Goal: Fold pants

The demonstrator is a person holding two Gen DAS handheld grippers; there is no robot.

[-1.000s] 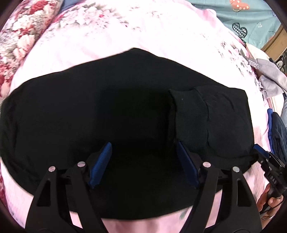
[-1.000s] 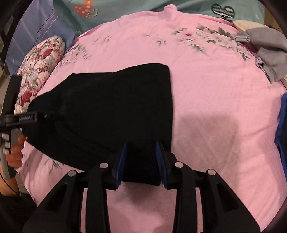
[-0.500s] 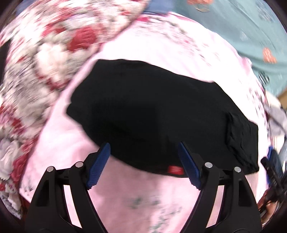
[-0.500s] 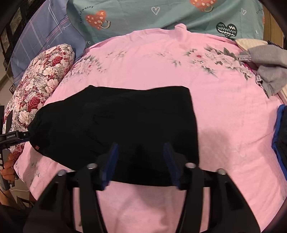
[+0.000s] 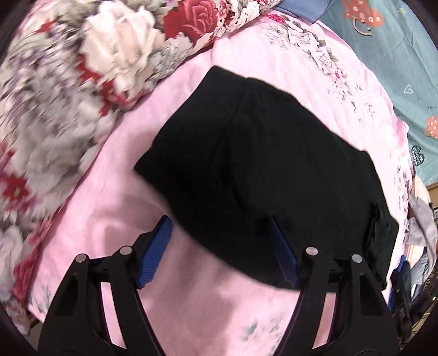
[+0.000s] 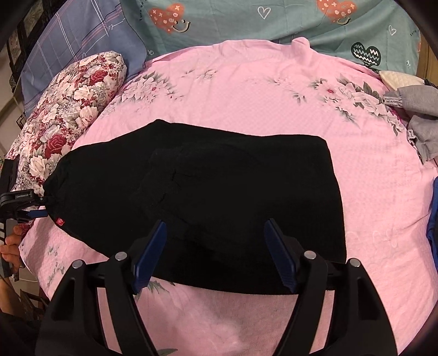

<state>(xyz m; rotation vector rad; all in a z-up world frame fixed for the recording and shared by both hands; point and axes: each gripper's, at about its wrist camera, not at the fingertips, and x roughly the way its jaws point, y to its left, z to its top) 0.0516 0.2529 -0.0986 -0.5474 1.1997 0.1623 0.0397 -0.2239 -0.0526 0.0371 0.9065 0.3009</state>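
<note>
The black pants [image 6: 208,191] lie folded into a flat block on the pink bedspread [image 6: 246,90], with a small red tag [image 6: 59,220] at the left edge. In the left wrist view the pants [image 5: 273,175] fill the middle. My left gripper [image 5: 221,252] is open and empty, hovering over the pants' near left edge; it also shows at the far left of the right wrist view [image 6: 30,204]. My right gripper [image 6: 215,254] is open and empty above the pants' near edge.
A red floral pillow [image 6: 71,109] lies left of the pants. Grey clothes [image 6: 418,117] and a blue garment [image 6: 434,213] lie at the bed's right side. A teal heart-print sheet [image 6: 246,19] and a blue checked pillow [image 6: 76,43] are at the back.
My right gripper opened wide, let go of the pants' edge and drew back. My left gripper stayed open and swung left, off the middle of the pants toward their left end.
</note>
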